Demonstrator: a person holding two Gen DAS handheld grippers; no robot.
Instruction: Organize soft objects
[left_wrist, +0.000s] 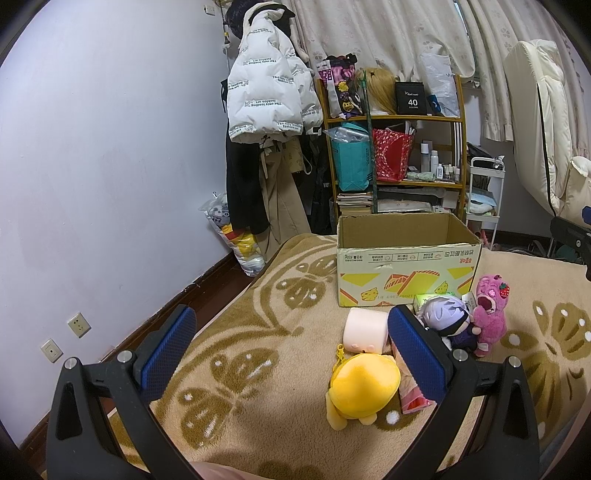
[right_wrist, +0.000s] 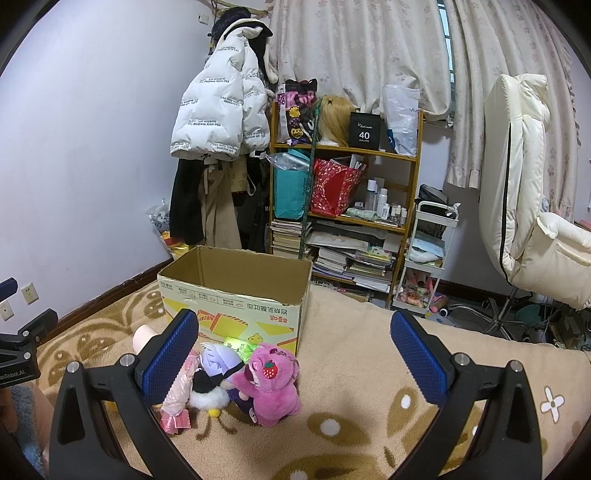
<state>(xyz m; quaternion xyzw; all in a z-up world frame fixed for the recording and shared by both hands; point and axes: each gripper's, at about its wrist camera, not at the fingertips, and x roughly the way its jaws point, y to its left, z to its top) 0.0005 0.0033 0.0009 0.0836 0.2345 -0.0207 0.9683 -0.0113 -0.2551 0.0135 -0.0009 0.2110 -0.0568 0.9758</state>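
Note:
Several soft toys lie on a beige patterned blanket (left_wrist: 258, 332) in front of an open cardboard box (left_wrist: 406, 266). A yellow plush (left_wrist: 364, 384), a pale pink cylinder plush (left_wrist: 365, 328), a lavender-haired doll (left_wrist: 448, 319) and a pink bear with a strawberry (left_wrist: 489, 314) show in the left wrist view. My left gripper (left_wrist: 291, 354) is open and empty, above the blanket left of the yellow plush. My right gripper (right_wrist: 295, 354) is open and empty, just behind the pink bear (right_wrist: 271, 384) and doll (right_wrist: 214, 373). The box (right_wrist: 236, 295) stands beyond them.
A pink wrapped packet (right_wrist: 179, 398) and a green packet (right_wrist: 240, 345) lie among the toys. A cluttered wooden shelf (right_wrist: 347, 184), hanging coats (right_wrist: 218, 110), a white cart (right_wrist: 424, 258) and a cream chair (right_wrist: 524, 203) stand behind. The wall (left_wrist: 110, 166) is at the left.

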